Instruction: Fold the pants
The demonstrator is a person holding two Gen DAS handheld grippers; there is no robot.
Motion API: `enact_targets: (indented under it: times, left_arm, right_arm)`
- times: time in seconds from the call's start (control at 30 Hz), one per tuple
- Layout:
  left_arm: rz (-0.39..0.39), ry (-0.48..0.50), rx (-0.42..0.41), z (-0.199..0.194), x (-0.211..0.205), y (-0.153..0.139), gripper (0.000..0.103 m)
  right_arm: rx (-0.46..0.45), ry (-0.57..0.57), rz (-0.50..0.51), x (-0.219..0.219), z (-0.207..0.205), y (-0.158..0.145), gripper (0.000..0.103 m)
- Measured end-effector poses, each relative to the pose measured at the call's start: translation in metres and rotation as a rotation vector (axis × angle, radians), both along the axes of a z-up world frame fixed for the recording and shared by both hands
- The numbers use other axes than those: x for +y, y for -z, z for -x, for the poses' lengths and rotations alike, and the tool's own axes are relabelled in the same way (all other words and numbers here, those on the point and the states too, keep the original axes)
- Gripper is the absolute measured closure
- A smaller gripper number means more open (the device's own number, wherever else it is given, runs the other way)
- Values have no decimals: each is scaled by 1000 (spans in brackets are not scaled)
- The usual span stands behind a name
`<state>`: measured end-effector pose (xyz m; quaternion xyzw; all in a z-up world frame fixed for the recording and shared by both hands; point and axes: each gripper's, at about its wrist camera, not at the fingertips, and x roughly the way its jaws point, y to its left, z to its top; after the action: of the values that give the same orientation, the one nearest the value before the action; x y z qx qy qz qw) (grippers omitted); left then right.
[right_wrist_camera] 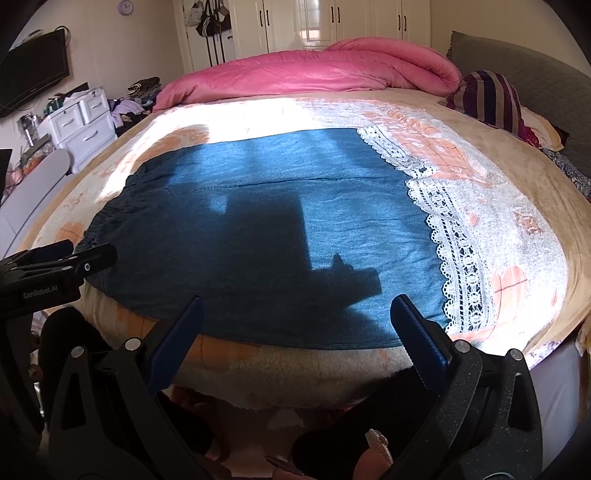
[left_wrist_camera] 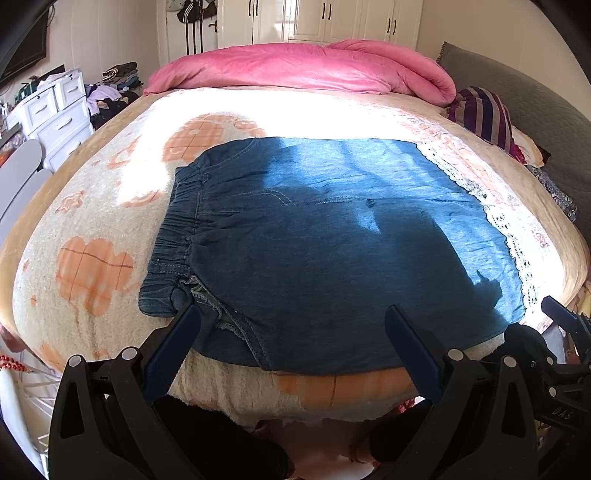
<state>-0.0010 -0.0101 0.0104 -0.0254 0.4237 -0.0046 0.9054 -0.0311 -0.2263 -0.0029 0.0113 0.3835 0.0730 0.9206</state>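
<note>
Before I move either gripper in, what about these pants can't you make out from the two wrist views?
- Pants, near edge: both views, dips past the bed's curve behind the gripper frames.
- Waistband corner, right wrist view: covered by the left gripper.
- Dark patch across the denim: shadow masks creases.
- Lace hems: layering beneath unclear.

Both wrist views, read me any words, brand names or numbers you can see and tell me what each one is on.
"GenRobot.AI": on the black body of the left gripper, seen at the left edge of the right wrist view.
"DAS": on the black body of the right gripper, at the right edge of the left wrist view; it may be cut off.
Wall clock: numerals too small to read.
Pants: no readable label.
</note>
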Motion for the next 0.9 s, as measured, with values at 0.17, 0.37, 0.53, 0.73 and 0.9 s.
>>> enact_targets:
  times: [0.17,0.37,0.53,0.73,0.9]
  left_arm:
    - [1,0,-2,1,0,-1,4]
    - [-1,2,-2,1,-1,-1,4]
    - [-1,3,-2,0,-1,-1,4]
    - [4,0,0,-4,0,-1,4]
    - [3,-1,3,-7,2,0,4]
  right_arm:
    - [-8,2,-1,-1,0,-1,8]
    - [-8,0,3,0,-1,-2,8]
    - [-4,0,5,0,-3,-1,8]
    - [-3,-1,8,1,-4,1,8]
    - [8,-6,5,2,-10,4,8]
